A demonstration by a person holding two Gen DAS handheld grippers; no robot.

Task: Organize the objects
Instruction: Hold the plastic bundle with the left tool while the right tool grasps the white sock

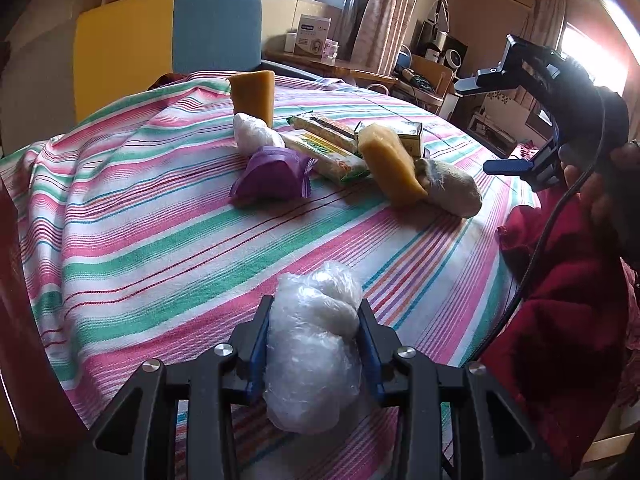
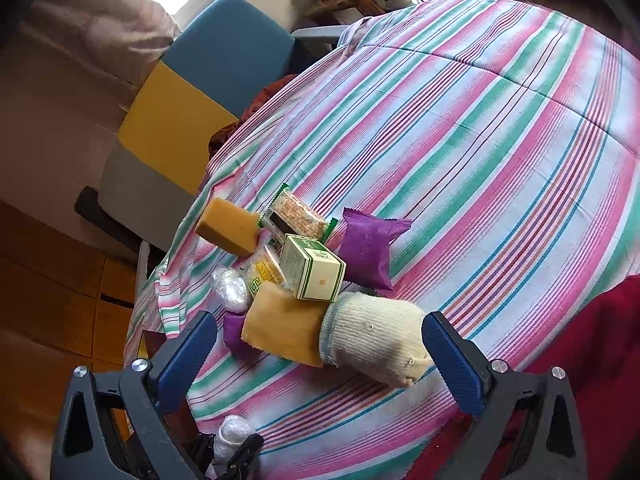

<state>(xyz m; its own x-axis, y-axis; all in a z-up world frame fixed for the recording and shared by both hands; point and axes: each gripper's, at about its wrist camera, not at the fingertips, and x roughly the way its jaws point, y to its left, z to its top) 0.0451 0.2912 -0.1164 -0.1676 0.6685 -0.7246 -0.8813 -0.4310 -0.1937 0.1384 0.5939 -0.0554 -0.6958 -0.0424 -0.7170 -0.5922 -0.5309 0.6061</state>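
Left gripper [image 1: 314, 344] clamps a crinkly clear-plastic-wrapped white bundle [image 1: 312, 352] over the striped tablecloth [image 1: 140, 240], well short of the snack pile [image 1: 340, 148]; right gripper [image 2: 320, 352] hangs open above that pile; risk: slick film slips from the pads.

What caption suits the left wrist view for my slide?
Left tool shut on a plastic-wrapped bundle above the striped tablecloth.
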